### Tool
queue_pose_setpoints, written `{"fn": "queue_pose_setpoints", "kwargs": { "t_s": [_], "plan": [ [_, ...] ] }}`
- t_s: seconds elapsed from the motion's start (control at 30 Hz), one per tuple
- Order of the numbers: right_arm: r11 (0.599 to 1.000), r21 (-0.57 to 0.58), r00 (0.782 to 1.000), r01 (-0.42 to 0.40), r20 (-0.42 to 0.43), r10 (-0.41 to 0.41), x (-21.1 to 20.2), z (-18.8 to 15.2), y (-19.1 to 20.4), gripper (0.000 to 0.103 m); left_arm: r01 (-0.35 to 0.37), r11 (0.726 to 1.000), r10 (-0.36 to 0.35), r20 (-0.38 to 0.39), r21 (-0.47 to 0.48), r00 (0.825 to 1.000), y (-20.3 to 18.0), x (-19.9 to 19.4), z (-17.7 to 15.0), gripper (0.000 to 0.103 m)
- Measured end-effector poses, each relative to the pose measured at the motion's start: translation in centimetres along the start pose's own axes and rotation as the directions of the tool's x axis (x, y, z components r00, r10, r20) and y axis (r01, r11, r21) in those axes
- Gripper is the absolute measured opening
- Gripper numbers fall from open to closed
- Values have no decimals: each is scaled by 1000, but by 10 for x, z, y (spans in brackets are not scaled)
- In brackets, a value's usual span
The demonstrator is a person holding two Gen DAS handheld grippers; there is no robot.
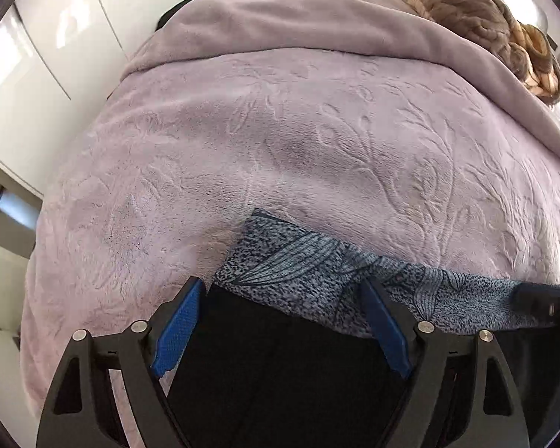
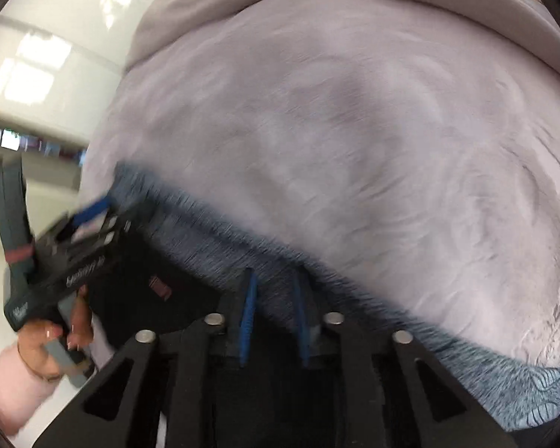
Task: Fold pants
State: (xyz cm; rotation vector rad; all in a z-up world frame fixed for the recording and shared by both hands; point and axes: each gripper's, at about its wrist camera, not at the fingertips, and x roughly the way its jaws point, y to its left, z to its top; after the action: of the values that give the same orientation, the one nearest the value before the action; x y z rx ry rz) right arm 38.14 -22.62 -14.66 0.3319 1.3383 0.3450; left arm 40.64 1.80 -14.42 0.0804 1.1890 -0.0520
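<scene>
Black two-finger left gripper (image 1: 282, 300) with blue pads stands wide apart at the near edge of a lilac embossed plush blanket (image 1: 317, 130), straddling the corner of blue-grey speckled leaf-print pants (image 1: 298, 265) without pinching them. Further right, the matching right gripper (image 2: 274, 300) has its pads nearly together around the pants' edge; blur hides whether they pinch the cloth.

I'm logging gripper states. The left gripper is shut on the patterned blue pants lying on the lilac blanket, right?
Not quite: the left gripper is open, its jaws spread wide over the patterned blue pants, as the left wrist view shows. The pants do lie on the lilac blanket.
</scene>
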Motion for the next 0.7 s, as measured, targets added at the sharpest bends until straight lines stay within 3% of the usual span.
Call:
{"fn": "queue_pose_setpoints", "kwargs": {
  "t_s": [0.1,0.13,0.27,0.63,0.7],
  "plan": [
    [997,28,995,74,68,-76,-23,0,-5,14,-23,1000,23,-6,9,1000,0,-15,-2,86],
    [998,28,996,56,70,-58,-34,-3,-8,15,-31,999,31,-6,28,999,-4,-21,-3,86],
    [998,60,997,38,72,-42,-78,-31,-20,53,-20,995,23,-23,96,999,-32,-53,-23,86],
    [955,291,998,52,20,-60,-143,-161,-83,60,79,984,-56,-150,156,987,-132,-116,-92,86],
    [945,325,998,49,19,-58,-153,-180,-94,66,100,979,-71,-164,176,984,-151,-126,-107,87]
  ]
}}
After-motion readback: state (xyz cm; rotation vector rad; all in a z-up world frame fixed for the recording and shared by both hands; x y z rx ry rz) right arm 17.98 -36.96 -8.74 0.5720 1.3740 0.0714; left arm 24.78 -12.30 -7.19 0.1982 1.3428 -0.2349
